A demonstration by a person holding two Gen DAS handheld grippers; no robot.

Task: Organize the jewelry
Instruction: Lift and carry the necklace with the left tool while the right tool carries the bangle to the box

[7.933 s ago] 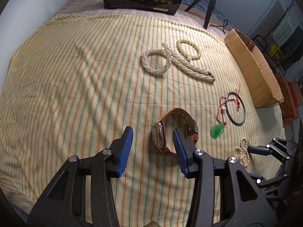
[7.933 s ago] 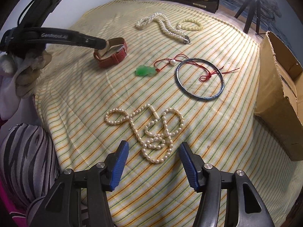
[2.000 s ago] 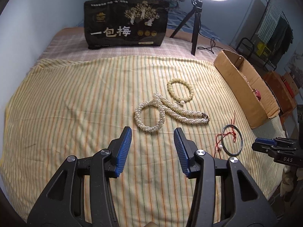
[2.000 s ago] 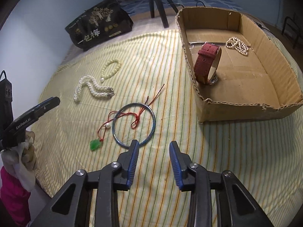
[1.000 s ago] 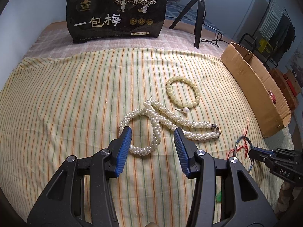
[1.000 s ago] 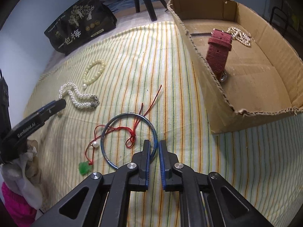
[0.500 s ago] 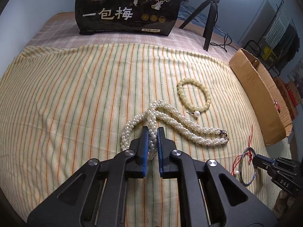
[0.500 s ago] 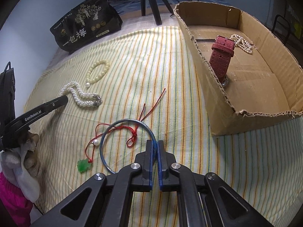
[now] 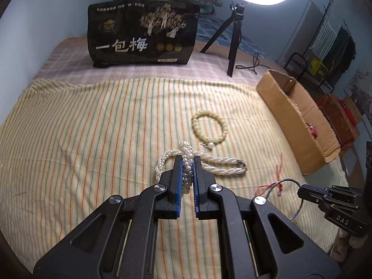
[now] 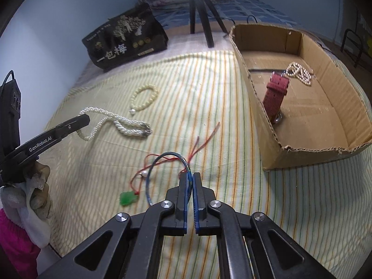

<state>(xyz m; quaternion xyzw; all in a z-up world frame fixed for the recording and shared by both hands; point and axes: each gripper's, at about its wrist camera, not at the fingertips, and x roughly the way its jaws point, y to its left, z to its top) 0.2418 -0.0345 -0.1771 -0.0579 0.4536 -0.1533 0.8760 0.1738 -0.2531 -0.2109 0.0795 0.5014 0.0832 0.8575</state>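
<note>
Pinching a thick twisted rope of white pearls, the left claw (image 9: pixel 187 160) hides the part of the pearl necklace (image 9: pixel 223 162) caught between its blue pads; the rest trails out to its right, ending in a dark metal clasp, and a loop bulges to its left. Just beyond and right of it lies a round bracelet (image 9: pixel 208 128) of smooth cream beads with one small white pearl hanging off. All of this lies on a yellow striped cloth (image 9: pixel 93 121) covering the bed.

The right claw (image 10: pixel 190 179) is pressed together on a thin blue bangle (image 10: pixel 153 162), whose near edge vanishes between the pads. A tangled red cord (image 10: pixel 200 143) runs through the hoop, carrying a small white pearl and a green pendant (image 10: pixel 127 198) to the claw's left; how the cord loops around the bangle is hard to make out.

Right of and beyond the right claw sits a rough corrugated cardboard box (image 10: pixel 260 107) with torn edges. Inside, a red watch (image 10: pixel 275 95) stands on end, its face mostly hidden, and a fine pearl strand (image 10: pixel 300 72) lies bunched behind it. A glossy black bag (image 9: pixel 141 34) with gold print stands at the far end, beside a tripod (image 9: pixel 233 46) whose ring light is cut off above.
</note>
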